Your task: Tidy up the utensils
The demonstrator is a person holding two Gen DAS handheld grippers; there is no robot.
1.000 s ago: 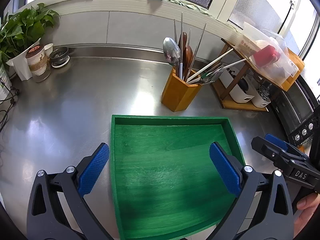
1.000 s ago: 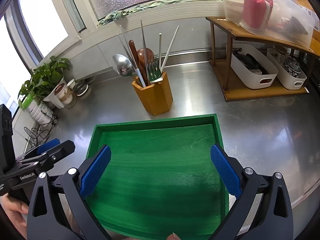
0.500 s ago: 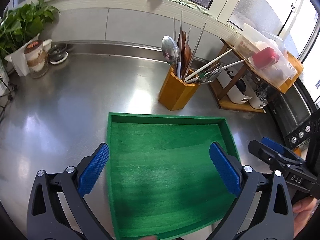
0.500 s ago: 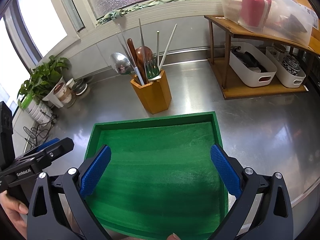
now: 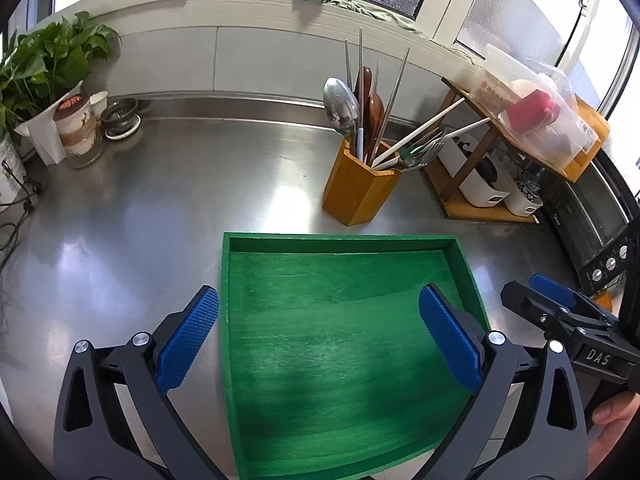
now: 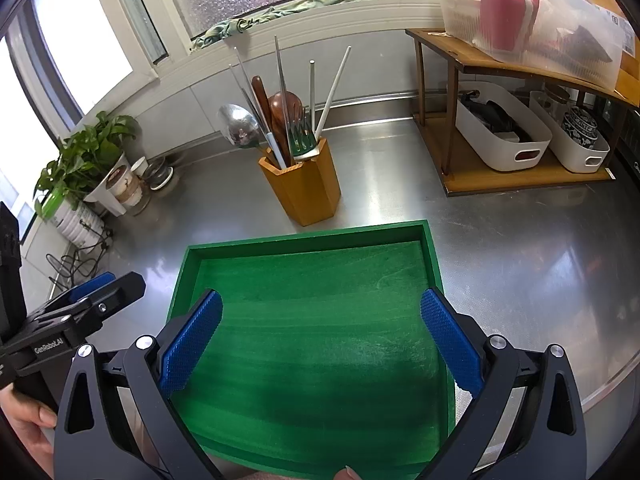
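Hovering side by side over the near edge of a steel counter (image 5: 132, 208), the left gripper (image 5: 318, 338) and the right gripper (image 6: 320, 338) both have their blue-padded fingers spread wide with nothing between them. Directly under both lies a green tray (image 5: 340, 240), shallow and walled, its floor bare; in the left wrist view the left gripper's own left finger hangs just outside the tray's left wall. Just beyond the tray's far wall, near it but not touching, stands an orange wooden holder (image 6: 308, 192), and all the utensils stand in it: a large metal spoon (image 6: 239, 126) bowl-up, a dark wooden spoon (image 6: 285, 108), forks (image 6: 302, 138), metal chopsticks (image 6: 282, 80) and white chopsticks (image 5: 420, 130) that lean out to the right. Farther right, a wooden shelf (image 6: 516, 174) carries two white bins (image 6: 506, 136) below and a clear plastic box (image 6: 532, 16) holding something red on top. Far left, a potted plant (image 5: 40, 68) sits by the wall.
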